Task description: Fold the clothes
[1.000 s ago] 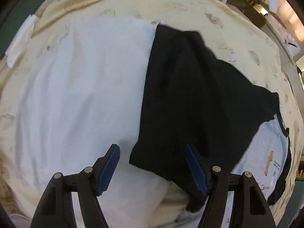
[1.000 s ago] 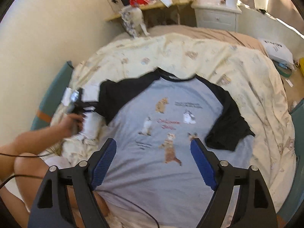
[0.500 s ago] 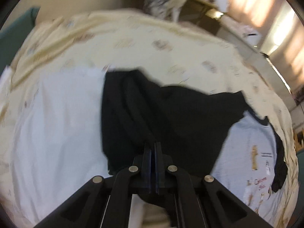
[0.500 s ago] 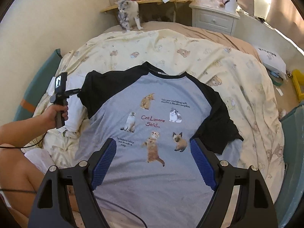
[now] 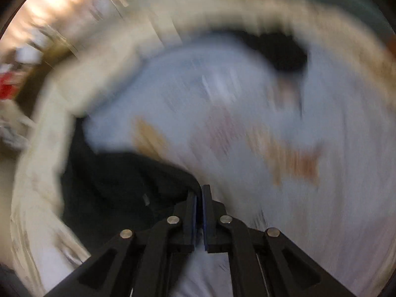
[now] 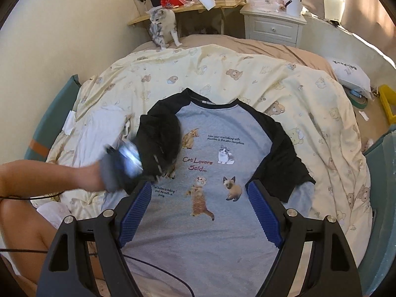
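The left gripper (image 5: pixel 199 198), low in the centre of its blurred view, has its blue pads pressed together on the black cloth of the left sleeve (image 6: pixel 158 138); from the right wrist view that sleeve is lifted and drawn in over the grey chest of the shirt (image 6: pixel 210 222), with the person's arm (image 6: pixel 49 175) reaching in from the left edge. The right gripper (image 6: pixel 199 212), at the bottom of its own frame, hangs spread wide above the shirt's lower half and holds nothing. The shirt lies face up in the middle of the frame, cat prints showing, collar toward the top, hem toward the bottom. The right sleeve (image 6: pixel 282 163) at centre right appears turned in at its end, its cuff lying partly on the grey side panel. As I judge it, the fold is under way at the sleeves: one is being carried inward, the other looks roughly placed, and the body remains to be folded lengthwise and crosswise. A white garment (image 6: pixel 99 128) lies crumpled at left, not neatly folded. Everything rests on a pale yellow quilt (image 6: pixel 247 74) with bear prints, soft and wrinkled, covering a bed. At the top of the frame a cat (image 6: pixel 162 27) sits by a cluttered shelf (image 6: pixel 193 5), with a white nightstand (image 6: pixel 272 27) to its right.
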Demonstrator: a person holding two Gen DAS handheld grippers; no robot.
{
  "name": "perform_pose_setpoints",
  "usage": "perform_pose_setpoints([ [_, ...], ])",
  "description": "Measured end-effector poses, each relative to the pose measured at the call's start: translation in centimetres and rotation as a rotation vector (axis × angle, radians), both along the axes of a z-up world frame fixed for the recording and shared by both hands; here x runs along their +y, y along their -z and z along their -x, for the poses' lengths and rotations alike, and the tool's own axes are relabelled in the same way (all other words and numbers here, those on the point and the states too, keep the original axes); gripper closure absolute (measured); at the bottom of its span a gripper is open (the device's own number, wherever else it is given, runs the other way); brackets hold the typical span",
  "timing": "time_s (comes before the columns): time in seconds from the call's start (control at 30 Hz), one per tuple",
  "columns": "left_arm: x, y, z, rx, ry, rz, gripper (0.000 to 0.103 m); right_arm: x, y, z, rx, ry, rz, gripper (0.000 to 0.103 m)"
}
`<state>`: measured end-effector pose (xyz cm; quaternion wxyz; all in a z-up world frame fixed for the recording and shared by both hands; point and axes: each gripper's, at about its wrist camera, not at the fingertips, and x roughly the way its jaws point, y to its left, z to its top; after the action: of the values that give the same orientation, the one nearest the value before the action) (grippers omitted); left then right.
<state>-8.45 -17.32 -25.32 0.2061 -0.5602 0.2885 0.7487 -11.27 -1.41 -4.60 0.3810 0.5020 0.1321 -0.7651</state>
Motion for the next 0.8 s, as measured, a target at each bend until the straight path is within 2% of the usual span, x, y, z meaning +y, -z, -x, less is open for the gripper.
perform_pose_setpoints([
  [0.03,-0.2,1.0,-0.1,-0.04,-0.028,0.028,0.09,0.1,-0.1,0.0,0.0,-0.002,0.003,0.019],
  [0.13,-2.8,-0.6,-1.2,-0.002,-0.077,-0.066,0.075,0.6,0.2,0.1,0.008,-0.012,-0.005,0.019],
  [0.2,-5.2,-3.7,-2.0,0.071,-0.087,-0.194,0.066,1.1,0.6,0.6,0.021,-0.001,-0.017,0.019],
  [0.23,-6.6,-5.4,-2.2,0.106,-0.107,-0.259,0.054,1.5,1.1,1.3,0.009,0.004,-0.002,0.019],
  [0.27,-8.2,-7.1,-2.1,0.143,-0.145,-0.318,0.045,2.0,1.6,2.1,-0.012,-0.007,0.039,0.019],
  [0.3,-9.4,-8.5,-1.7,0.166,-0.185,-0.355,0.044,2.5,2.4,2.9,-0.004,-0.037,0.068,0.019],
  [0.33,-11.1,-9.7,-1.1,0.184,-0.232,-0.38,0.041,2.9,3.5,4.0,0.048,-0.08,0.066,0.019],
  [0.37,-12.5,-10.3,-0.2,0.199,-0.273,-0.378,0.04,2.9,4.4,4.9,0.1,-0.118,0.04,0.019],
  [0.43,-13.8,-9.7,2.6,0.208,-0.288,-0.32,0.039,2.5,7.2,7.4,0.157,-0.211,-0.038,0.019],
  [0.53,-15.3,-8.7,6.6,0.196,-0.287,-0.237,0.039,1.1,11.4,12.5,0.173,-0.294,-0.145,0.02],
  [0.63,-16.4,-7.9,10.3,0.143,-0.222,-0.225,0.039,-0.9,14.3,18.0,0.187,-0.312,-0.218,0.02],
  [0.73,-16.5,-7.2,13.7,0.188,-0.105,-0.233,0.039,-3.0,16.6,22.5,0.191,-0.324,-0.27,0.021],
  [0.8,-16.0,-6.6,15.6,0.171,-0.061,-0.229,0.039,-4.7,18.4,24.0,0.27,-0.391,-0.348,0.024],
])
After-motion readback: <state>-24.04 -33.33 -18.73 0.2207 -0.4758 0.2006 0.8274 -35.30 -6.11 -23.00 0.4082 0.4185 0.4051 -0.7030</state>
